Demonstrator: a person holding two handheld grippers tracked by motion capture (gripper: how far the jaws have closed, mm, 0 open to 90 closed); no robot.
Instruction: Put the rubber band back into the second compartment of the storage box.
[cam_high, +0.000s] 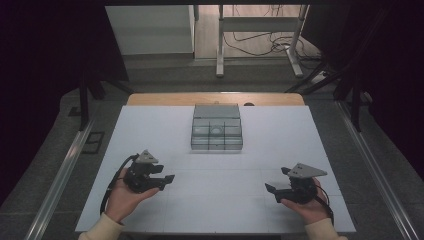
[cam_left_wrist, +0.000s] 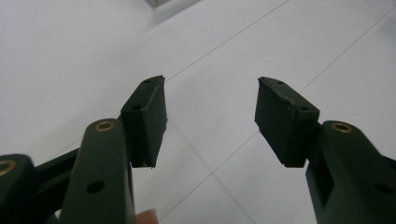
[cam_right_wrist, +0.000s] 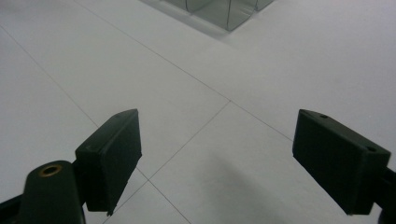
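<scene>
Matte black fingers of both grippers (cam_high: 169, 180) (cam_high: 270, 189) spread empty above smooth white table (cam_high: 215, 190).

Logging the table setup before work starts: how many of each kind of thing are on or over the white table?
Clear compartment organizer: 1
Handheld tongs: 2, left and right, both open and empty
Total: 3

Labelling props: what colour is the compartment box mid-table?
Translucent grey compartment box, its lid propped open; the high view shows it best.

Table (cam_high: 150, 150) evenly lit, surroundings dark (gripper views soft)
</scene>
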